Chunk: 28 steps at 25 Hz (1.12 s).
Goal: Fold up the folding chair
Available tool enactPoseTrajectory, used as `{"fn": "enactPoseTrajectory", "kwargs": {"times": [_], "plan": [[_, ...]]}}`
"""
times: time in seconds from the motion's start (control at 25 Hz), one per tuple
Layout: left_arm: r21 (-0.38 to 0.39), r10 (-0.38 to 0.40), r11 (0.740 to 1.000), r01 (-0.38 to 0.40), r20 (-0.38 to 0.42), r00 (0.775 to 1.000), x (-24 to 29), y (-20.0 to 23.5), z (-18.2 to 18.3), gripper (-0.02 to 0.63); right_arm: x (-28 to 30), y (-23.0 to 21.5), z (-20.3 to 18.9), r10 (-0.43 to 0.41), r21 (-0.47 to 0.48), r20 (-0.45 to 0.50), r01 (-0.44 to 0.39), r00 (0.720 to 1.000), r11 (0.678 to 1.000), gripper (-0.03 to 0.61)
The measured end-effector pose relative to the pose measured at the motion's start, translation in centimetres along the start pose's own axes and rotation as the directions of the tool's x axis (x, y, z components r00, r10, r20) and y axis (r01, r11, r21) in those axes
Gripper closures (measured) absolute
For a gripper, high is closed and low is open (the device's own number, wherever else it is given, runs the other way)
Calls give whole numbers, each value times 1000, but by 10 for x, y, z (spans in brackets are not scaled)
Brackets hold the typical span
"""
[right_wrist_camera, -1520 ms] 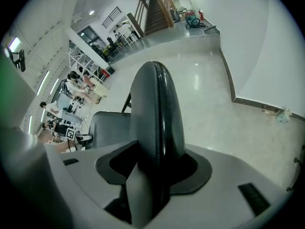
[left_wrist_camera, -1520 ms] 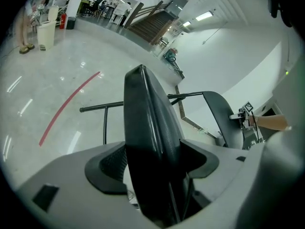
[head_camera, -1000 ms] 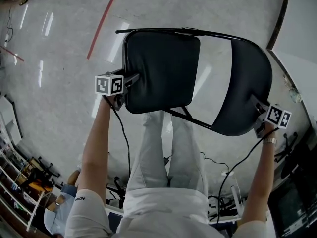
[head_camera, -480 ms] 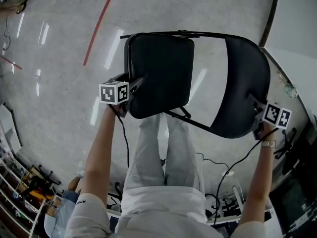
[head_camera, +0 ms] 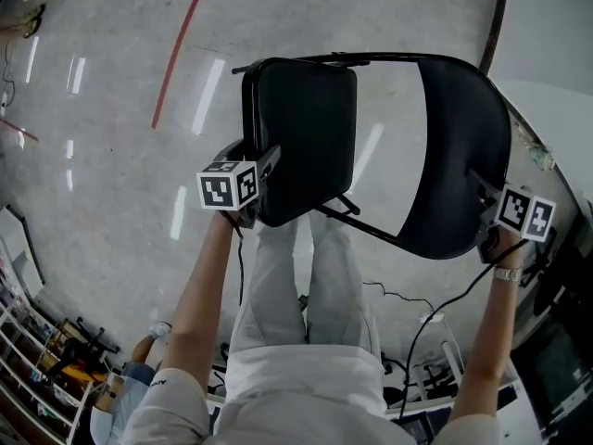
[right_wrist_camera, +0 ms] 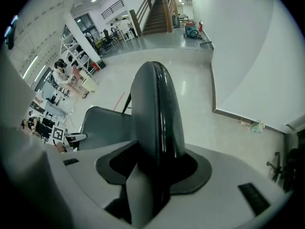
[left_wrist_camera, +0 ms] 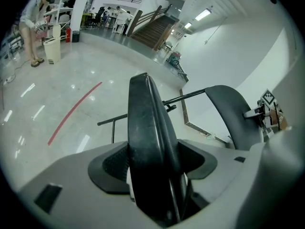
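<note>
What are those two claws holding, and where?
The folding chair: the left gripper, jaws just closing further, clamps the seat edge; the right gripper clamps the backrest edge.

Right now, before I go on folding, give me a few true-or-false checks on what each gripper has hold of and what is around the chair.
1. The left gripper has the folding chair's seat between its jaws. True; the jaws have just been closing further and press on its edge.
2. The right gripper is empty. False: it is clamped on the edge of the backrest.
3. A red line runs across the floor. True.
4. The seat and backrest padding is red. False: both are black, as is the metal frame.
</note>
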<state>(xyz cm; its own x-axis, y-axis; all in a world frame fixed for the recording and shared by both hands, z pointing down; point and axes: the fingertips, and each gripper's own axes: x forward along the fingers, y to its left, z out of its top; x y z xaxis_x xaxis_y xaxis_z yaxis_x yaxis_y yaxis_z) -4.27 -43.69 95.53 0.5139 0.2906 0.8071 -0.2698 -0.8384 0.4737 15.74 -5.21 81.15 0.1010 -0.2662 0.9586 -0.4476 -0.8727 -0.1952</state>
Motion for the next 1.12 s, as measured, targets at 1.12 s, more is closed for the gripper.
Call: {"fn": "enactPoseTrajectory", "kwargs": {"times": [1.12], "plan": [[-50, 277, 959, -279, -39, 960, -7, -102, 29, 323, -79, 101, 23, 35, 37, 16, -36, 999, 999, 453]]}}
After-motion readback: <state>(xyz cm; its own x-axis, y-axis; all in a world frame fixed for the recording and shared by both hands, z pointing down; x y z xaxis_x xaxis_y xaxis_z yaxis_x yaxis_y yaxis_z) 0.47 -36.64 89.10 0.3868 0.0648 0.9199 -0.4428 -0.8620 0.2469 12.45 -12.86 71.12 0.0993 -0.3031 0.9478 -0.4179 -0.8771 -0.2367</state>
